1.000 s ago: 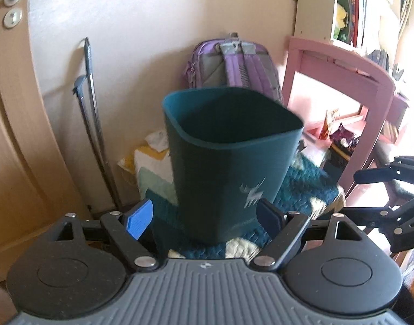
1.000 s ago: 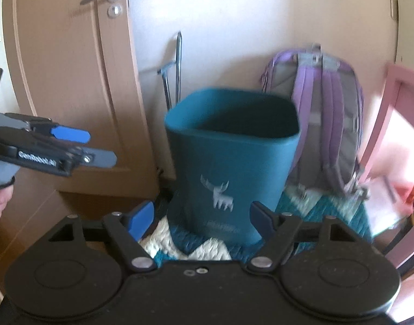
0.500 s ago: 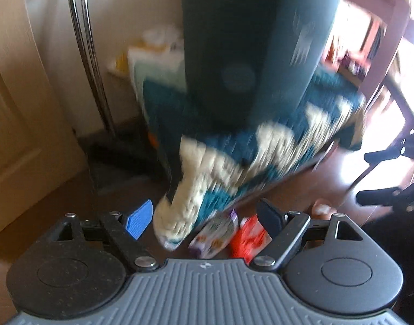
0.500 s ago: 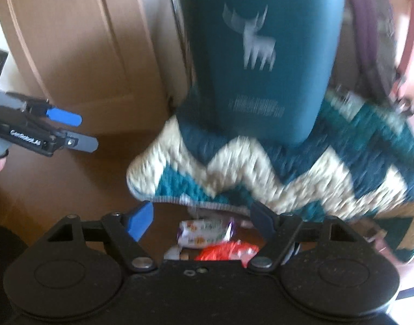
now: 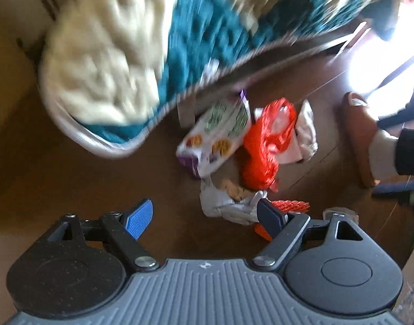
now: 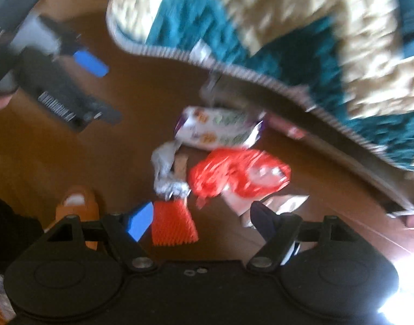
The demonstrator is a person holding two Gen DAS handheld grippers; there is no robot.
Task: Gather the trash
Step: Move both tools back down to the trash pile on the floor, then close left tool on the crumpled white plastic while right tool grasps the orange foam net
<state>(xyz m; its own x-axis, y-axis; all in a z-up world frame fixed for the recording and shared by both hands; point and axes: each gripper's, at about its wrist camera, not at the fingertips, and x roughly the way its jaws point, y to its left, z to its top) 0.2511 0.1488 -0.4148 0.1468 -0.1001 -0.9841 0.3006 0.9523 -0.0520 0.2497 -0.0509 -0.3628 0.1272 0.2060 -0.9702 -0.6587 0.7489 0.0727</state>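
- Both cameras have tipped down since a second ago: the green bin has gone out of view, and now I see the trash pile [image 5: 242, 146] on the brown floor [image 5: 71, 178], just past the edge of the knitted blanket [image 5: 120, 54].
- I can pick out a white snack bag [image 5: 216, 132], a red net bag [image 5: 266, 146], a crinkly silver wrapper [image 5: 228, 203] and a small orange ridged piece [image 6: 173, 222]. They touch and lie partly over each other.
- My left gripper [image 5: 207, 218] hangs above the silver wrapper, jaws spread wide, holding nothing.
- My right gripper [image 6: 198, 219] hangs over the orange piece, jaws also spread wide and bare.
- What could go wrong, I think:
  - Everything looks smeared, so I may be moving too fast and miss my grab.
  - The net could snag and drag other bits along.
  - Thin wrappers may slip out of the jaws.
  - The two grippers are near each other and could bump.
  - The blanket edge hangs close, so I might pinch it by mistake.
  - A foot in a brown slipper [image 5: 358, 135] stands beside the pile and could get in the way.
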